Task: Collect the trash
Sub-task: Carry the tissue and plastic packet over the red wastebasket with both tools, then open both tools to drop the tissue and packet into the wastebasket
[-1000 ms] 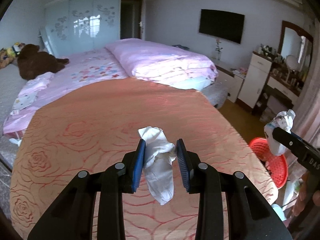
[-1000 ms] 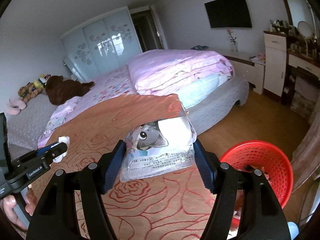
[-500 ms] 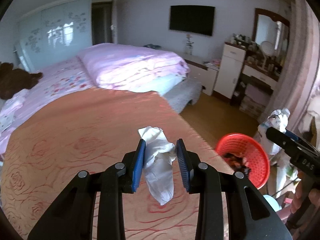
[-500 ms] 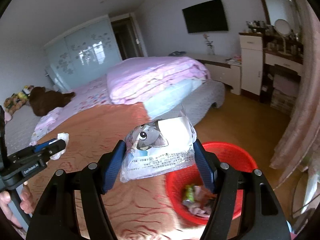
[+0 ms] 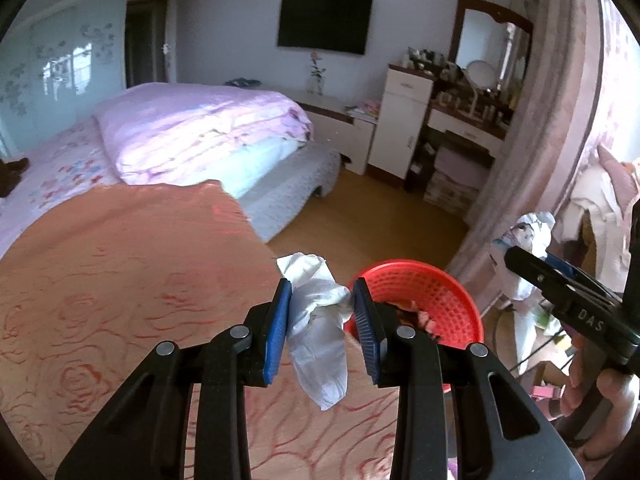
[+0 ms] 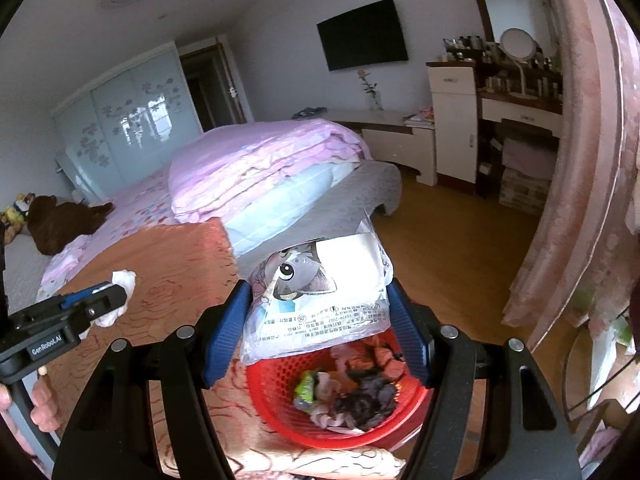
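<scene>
Item, nearest: left gripper, one, its blue pads pinching a crumpled white tissue, one, which hung down between the jaws over the edge of the rose-patterned orange bedcover.

Item: right gripper, one, jaws set wide but clamped on a clear plastic wrapper printed with a cartoon cat, one. In the right wrist view the wrapper sat directly above the red basket.

Item: red mesh basket, one, on the floor just beside the bed's corner, already holding several scraps of litter: a green-yellow wrapper, pinkish pieces and dark pieces, too tangled to count.

Step in hand, as judged: carrying both pieces to the bin, two pieces held and neither dropped. Next move, as judged: the right gripper appeared placed to let go, needing only its jaws spread; the left gripper was short of the rim in its own view, so it wanted bringing over the basket's mouth before release, since a light tissue may drift.

Item, farther: folded pink quilt, one; white cabinet, one; wall-mounted television, one.
</scene>
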Tool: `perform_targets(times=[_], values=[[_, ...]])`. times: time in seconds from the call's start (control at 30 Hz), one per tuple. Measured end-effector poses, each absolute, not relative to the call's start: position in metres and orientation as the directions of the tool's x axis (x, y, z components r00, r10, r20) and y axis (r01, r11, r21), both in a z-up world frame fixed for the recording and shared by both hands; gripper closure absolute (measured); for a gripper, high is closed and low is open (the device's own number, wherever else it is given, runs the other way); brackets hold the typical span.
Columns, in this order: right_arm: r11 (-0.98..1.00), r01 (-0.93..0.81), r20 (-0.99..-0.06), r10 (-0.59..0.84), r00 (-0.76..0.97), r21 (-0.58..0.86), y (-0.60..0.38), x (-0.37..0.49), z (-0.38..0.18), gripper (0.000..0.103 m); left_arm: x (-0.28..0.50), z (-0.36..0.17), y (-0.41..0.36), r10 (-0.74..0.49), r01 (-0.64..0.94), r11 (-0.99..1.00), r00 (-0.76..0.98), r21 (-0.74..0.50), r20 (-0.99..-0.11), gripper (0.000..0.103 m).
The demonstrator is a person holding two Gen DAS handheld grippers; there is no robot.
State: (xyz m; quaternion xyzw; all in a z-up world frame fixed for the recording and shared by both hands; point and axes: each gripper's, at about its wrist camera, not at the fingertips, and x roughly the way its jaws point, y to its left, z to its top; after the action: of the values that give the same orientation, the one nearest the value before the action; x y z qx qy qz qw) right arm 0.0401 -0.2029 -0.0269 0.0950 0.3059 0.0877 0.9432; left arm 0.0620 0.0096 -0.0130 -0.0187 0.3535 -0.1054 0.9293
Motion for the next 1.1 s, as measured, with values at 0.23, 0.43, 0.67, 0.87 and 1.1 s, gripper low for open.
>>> perform_targets(times=[0.23,0.43,0.67,0.87,1.1], values=[[0.969,-0.058,-0.601,0.194,0.775,0.238,-0.223,0.049,-0.046,0.037,0.080,-0.032,-0.030,-0.246,0.247,0.964,0.683,-0.099,-0.688,0.072],[0.968,-0.048,-0.646,0.201,0.736,0.247,-0.226,0.059,-0.069,0.037,0.096,-0.056,-0.059,-0.270,0.297,0.950,0.628,-0.095,-0.730,0.072],[0.965,-0.031,-0.679,0.206,0.704,0.261,-0.230,0.067,-0.086,0.037,0.106,-0.079,-0.070,-0.290,0.331,0.937,0.570,-0.108,-0.769,0.068],[0.955,-0.042,-0.687,0.240,0.686,0.292,-0.229,0.070,-0.095,0.033,0.108,-0.086,-0.060,-0.299,0.320,0.938,0.547,-0.135,-0.782,0.048],[0.953,-0.063,-0.689,0.259,0.676,0.296,-0.221,0.070,-0.095,0.028,0.106,-0.074,-0.036,-0.287,0.268,0.951,0.586,-0.153,-0.758,0.035]])
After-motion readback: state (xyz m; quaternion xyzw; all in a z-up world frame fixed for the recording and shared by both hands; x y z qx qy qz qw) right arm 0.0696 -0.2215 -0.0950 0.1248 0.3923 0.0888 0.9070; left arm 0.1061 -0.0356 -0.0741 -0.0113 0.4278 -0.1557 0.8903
